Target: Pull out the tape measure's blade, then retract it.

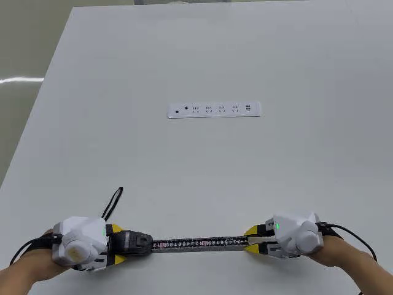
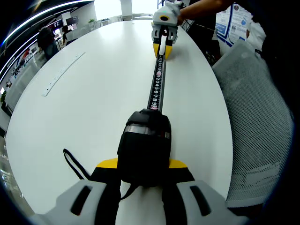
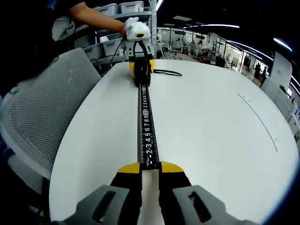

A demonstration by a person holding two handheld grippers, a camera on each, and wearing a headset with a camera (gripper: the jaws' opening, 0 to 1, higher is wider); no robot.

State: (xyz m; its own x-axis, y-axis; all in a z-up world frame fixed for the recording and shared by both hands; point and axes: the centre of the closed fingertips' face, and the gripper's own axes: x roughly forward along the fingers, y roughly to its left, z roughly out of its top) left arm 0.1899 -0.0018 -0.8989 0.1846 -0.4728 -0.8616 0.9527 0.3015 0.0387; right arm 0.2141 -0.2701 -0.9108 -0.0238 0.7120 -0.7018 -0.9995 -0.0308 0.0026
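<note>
The black plastic tape measure (image 1: 132, 241) lies on its side on the big white table (image 1: 196, 166), near the edge closest to the person. The left gripper (image 1: 118, 244) is clamped on it, with one yellow-tipped jaw on each side of the case. In the left gripper view, the tape measure (image 2: 144, 145) sits snug between those jaws.

The thin dark blade with small white and red numbers (image 1: 199, 243) comes out of the case. It runs flat and straight along the table to the right gripper (image 1: 252, 240). In the right gripper view, the right gripper (image 3: 150, 168) is pinched tight on the very end of the blade (image 3: 146, 131). The two grippers are well apart, with the blade stretched between them.

The pulling-out step looks done, or nearly done. The going-back step is not yet done. For that, the right gripper should likely move slowly toward the case along the same straight line. That way the blade can slide in without bending or snapping back. The left gripper needs to hold the case firm.

A thin black cord loop (image 1: 113, 201) trails from the case. Farther off, in the middle of the table, lies a long white power strip (image 1: 214, 109). A grey mesh chair (image 2: 253, 131) stands beside the table.
</note>
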